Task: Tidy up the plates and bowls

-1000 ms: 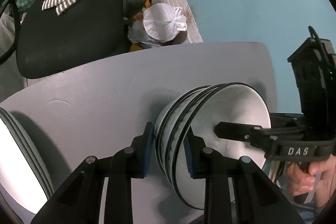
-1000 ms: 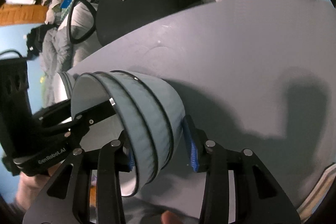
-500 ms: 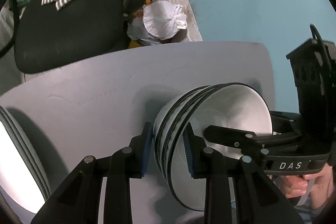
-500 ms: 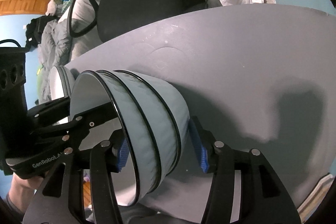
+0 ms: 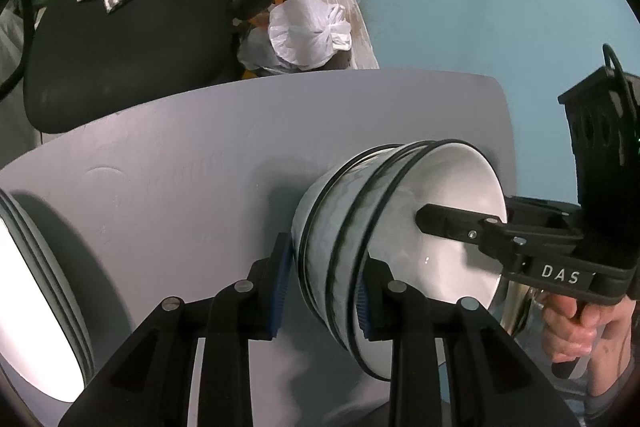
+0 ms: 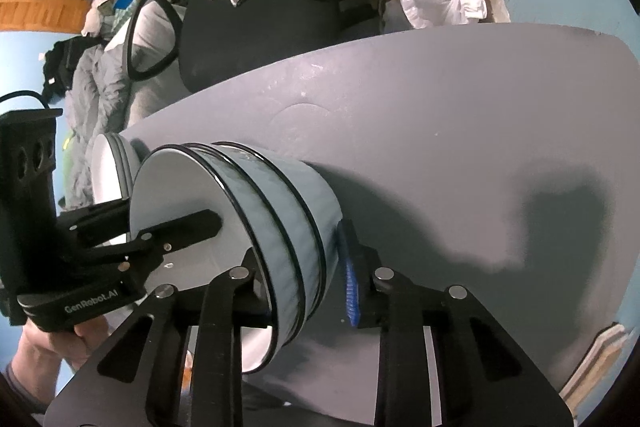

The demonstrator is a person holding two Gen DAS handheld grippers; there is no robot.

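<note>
Three nested bowls, black-rimmed, pale outside and white inside, stand on the grey table. My left gripper is shut on the stack's wall, one pad outside and one inside. From the opposite side my right gripper straddles the bowls. Its jaws are closing; the blue outer pad meets the wall and the inner finger is hidden inside. Each gripper's inner finger shows in the other's view. A stack of white plates lies at the table's left.
A black office chair with striped cloth stands beyond the table's far edge, next to a tied white bag. A person's hand holds the right gripper. A shiny metal rim shows beside the bowls. The plates sit behind the left gripper.
The right gripper's jaws widened around the bowl stack, then narrowed onto its wall. The left gripper kept its hold, and the stack barely shifted.
</note>
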